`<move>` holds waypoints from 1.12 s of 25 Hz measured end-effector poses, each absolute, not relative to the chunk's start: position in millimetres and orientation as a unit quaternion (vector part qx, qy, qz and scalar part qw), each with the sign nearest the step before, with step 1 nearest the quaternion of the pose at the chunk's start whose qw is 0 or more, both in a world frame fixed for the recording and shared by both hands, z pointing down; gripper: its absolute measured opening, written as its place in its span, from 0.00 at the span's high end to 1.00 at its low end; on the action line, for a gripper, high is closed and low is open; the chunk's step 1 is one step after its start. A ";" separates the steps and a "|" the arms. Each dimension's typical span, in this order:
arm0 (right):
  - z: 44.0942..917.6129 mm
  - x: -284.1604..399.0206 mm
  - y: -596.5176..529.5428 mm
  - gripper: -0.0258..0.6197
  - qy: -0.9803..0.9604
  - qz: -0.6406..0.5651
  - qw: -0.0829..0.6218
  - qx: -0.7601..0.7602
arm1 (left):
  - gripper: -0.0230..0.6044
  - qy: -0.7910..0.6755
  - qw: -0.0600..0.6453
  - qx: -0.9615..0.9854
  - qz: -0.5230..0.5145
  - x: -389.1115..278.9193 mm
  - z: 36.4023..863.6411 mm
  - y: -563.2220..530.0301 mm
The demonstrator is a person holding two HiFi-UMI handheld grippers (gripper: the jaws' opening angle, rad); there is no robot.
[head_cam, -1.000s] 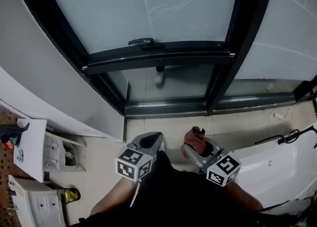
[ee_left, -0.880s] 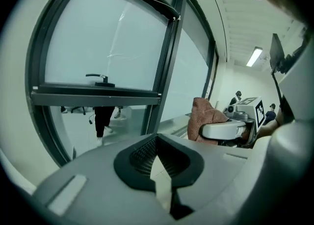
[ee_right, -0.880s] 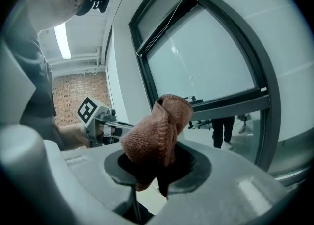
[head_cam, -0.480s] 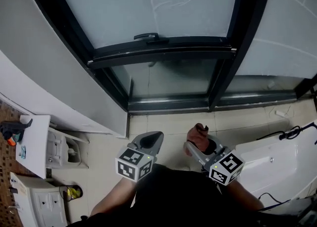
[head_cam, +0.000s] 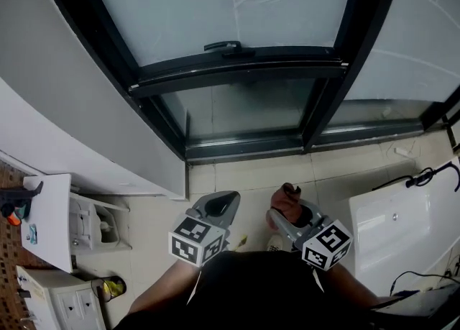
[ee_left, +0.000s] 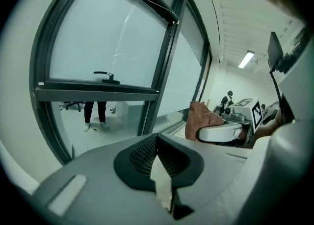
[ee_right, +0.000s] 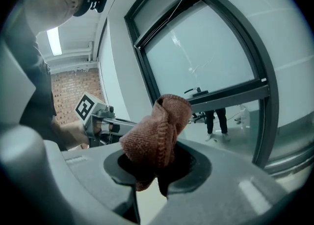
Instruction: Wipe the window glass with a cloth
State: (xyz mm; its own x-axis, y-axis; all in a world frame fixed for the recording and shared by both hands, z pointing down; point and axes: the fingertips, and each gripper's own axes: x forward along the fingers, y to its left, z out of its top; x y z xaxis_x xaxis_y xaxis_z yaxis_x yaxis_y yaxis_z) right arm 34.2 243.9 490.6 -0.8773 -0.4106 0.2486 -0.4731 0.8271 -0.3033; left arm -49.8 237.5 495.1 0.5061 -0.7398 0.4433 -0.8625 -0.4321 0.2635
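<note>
The window glass (head_cam: 215, 5) is a large frosted pane in a dark frame, straight ahead, with a black handle (head_cam: 223, 47) on its lower rail. A brown cloth (head_cam: 285, 199) sticks up bunched from my right gripper (head_cam: 289, 210), which is shut on it low in front of my body, well short of the glass. In the right gripper view the cloth (ee_right: 159, 128) bulges out of the right gripper (ee_right: 157, 172), with the pane (ee_right: 211, 47) beyond. My left gripper (head_cam: 219, 210) is beside it, shut and empty (ee_left: 159, 162). The left gripper view also catches the cloth (ee_left: 203, 116).
A dark vertical frame post (head_cam: 345, 55) splits the window to the right. A white box (head_cam: 395, 228) with a black cable (head_cam: 424, 177) stands on the floor at right. White cabinets (head_cam: 50, 213) stand at left. A person's legs (ee_left: 93, 113) show through the lower pane.
The head view has shifted a little, so the window handle sits further right and higher. Both grippers stay low in front of me, the cloth still held.
</note>
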 end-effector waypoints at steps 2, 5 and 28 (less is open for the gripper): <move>493.6 23.7 253.0 0.81 -0.950 0.183 0.091 0.234 | 0.94 -0.477 0.236 0.837 0.129 -60.1 496.7 244.9; 497.2 14.4 263.0 0.81 -0.948 0.186 0.098 0.238 | 0.94 -0.477 0.239 0.837 0.124 -72.5 498.7 253.7; 498.4 -10.5 287.1 0.81 -0.948 0.178 0.099 0.246 | 0.94 -0.483 0.230 0.838 0.109 -104.3 491.5 269.1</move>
